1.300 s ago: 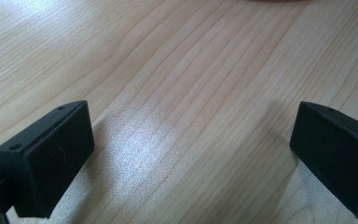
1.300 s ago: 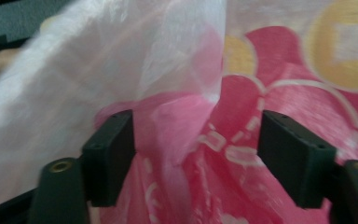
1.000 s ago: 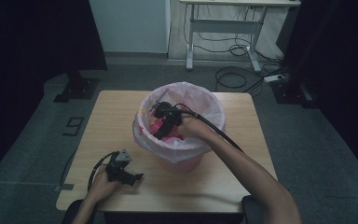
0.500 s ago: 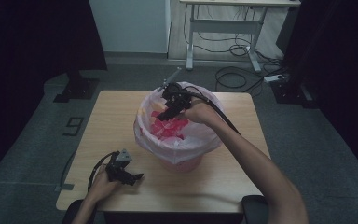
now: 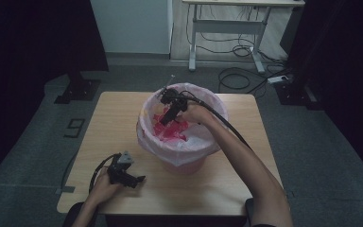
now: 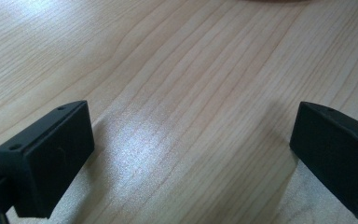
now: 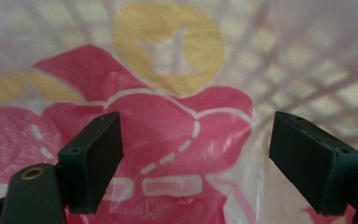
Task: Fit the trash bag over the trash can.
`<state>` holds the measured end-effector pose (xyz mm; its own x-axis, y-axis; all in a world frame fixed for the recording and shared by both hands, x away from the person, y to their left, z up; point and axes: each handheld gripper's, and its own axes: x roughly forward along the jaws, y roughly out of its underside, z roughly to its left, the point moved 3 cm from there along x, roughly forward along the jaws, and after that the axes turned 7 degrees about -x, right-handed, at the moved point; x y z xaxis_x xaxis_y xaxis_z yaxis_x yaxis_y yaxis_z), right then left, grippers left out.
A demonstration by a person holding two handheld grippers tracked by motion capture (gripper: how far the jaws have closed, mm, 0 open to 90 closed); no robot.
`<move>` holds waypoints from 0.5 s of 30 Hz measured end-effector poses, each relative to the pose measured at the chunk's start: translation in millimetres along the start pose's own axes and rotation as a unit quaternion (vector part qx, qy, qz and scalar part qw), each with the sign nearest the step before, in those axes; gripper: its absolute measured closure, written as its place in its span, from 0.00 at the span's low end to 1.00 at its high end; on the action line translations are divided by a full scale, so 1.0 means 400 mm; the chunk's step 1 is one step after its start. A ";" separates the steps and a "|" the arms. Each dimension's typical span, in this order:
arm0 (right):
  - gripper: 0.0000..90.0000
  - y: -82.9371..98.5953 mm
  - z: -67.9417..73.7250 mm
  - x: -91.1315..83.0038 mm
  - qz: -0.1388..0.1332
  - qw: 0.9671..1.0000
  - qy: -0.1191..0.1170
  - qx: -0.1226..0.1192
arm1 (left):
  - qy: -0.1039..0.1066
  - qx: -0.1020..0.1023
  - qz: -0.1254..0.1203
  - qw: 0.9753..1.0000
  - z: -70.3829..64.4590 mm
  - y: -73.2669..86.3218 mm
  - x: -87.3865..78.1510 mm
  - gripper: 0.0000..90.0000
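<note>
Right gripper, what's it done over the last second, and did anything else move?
The right gripper was lower inside the bin bag a second ago; it lifted toward the far rim, then tipped back down at the pink print, jaws open and holding nothing. The left gripper stayed on the table, open, and the bin did not shift.

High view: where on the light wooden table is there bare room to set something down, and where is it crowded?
The light wooden table lies bare on its left half, between the pink-lined waste basket and the left edge. A narrower bare strip runs right of the basket. The near-left corner is crowded by the left gripper; the right gripper hangs open inside the basket.
</note>
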<state>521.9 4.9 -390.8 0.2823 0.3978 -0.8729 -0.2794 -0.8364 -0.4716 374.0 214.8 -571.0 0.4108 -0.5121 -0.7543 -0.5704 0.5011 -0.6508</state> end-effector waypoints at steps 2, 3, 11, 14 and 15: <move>0.18 0.003 0.003 -0.004 0.006 1.000 0.007 -0.002 | 0.000 0.000 0.000 1.000 0.000 0.000 0.000 0.00; 0.18 0.003 0.006 -0.010 0.004 1.000 0.010 -0.003 | 0.000 0.000 0.000 1.000 0.000 0.000 0.000 0.00; 0.16 0.016 -0.010 -0.146 -0.040 0.998 0.044 0.015 | 0.000 0.000 0.000 1.000 0.000 0.000 0.000 0.00; 0.15 0.055 -0.049 -0.158 -0.028 0.996 0.073 0.040 | 0.000 0.000 0.000 1.000 0.000 0.000 0.000 0.00; 0.15 0.065 -0.056 -0.154 -0.025 0.996 0.075 0.041 | 0.000 0.000 0.000 1.000 0.000 0.000 0.000 0.00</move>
<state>517.8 -49.8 -346.7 0.4295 0.3728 -0.8225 -0.3338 -0.7808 -0.5282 374.0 214.8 -571.0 0.4109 -0.5121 -0.7542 -0.5703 0.5011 -0.6509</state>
